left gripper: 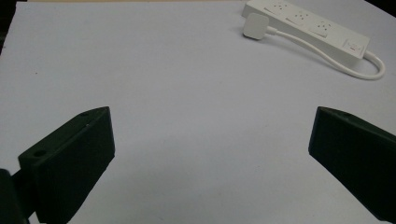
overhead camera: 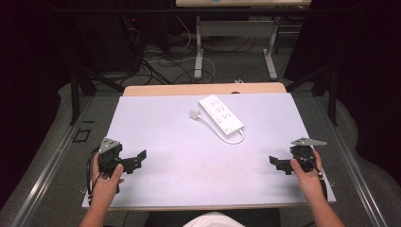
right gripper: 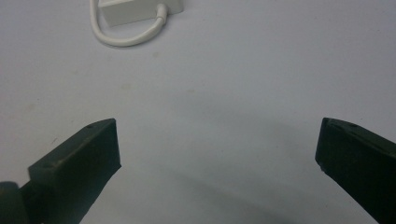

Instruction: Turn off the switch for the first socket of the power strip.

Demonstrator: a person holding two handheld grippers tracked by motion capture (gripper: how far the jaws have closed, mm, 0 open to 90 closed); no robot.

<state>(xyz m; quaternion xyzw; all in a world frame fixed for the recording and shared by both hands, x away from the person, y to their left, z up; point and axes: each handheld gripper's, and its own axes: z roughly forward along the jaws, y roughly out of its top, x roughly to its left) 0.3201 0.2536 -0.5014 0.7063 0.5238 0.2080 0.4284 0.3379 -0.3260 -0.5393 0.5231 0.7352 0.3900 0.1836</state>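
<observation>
A white power strip (overhead camera: 221, 114) lies slantwise on the white table top (overhead camera: 165, 142), toward the far middle, with its white cable looped at the near end and its plug (overhead camera: 194, 114) resting beside it on the left. In the left gripper view the power strip (left gripper: 308, 22) and plug (left gripper: 256, 25) sit far off at the upper right. The right gripper view catches the power strip's end (right gripper: 135, 9) and cable loop (right gripper: 122, 37) at the top. My left gripper (overhead camera: 136, 161) stands open near the table's front left; my right gripper (overhead camera: 276, 163) stands open at the front right. Both hold nothing.
The table top's front edge (overhead camera: 208, 206) runs just before the hands. Beyond the table's far edge stand the legs of another table (overhead camera: 198, 52) amid floor cables (overhead camera: 161, 61). Dark curtains hang on both sides.
</observation>
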